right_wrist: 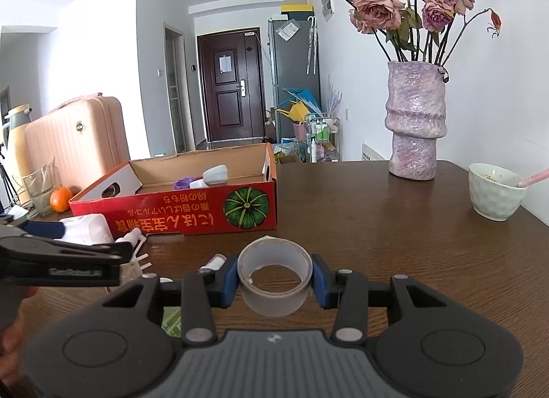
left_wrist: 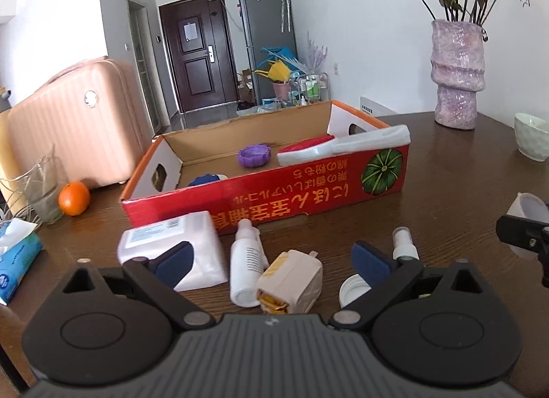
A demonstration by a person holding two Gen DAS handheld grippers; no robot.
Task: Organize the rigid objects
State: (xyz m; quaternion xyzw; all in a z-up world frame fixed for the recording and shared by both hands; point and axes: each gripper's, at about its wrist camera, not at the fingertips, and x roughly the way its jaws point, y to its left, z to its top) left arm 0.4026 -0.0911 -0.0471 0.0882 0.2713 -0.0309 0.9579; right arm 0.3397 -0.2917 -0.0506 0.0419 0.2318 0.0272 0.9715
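Left wrist view: the left gripper [left_wrist: 274, 260] stood with its blue pads spread wide and nothing pressed between them. Between and just ahead of the pads, on the brown table [left_wrist: 429, 171], lay a white bottle [left_wrist: 245, 265] on its side and, touching it, a taped plug adapter [left_wrist: 291, 283]. A white wipes pack [left_wrist: 171, 243] sat behind the left pad, a small spray bottle [left_wrist: 405, 243] and a white cap [left_wrist: 353, 290] by the right pad. Beyond them stood the red cardboard box [left_wrist: 308, 188], holding a purple lid [left_wrist: 254, 155], a blue thing and a red-and-white brush [left_wrist: 343, 145].

Right wrist view: the right gripper [right_wrist: 274, 281] was clamped on a roll of tape [right_wrist: 274, 277], pads pressing its sides, held above the table near the box [right_wrist: 192, 205]. A vase [right_wrist: 415, 123] and a bowl [right_wrist: 494, 190] stood well apart to the right.
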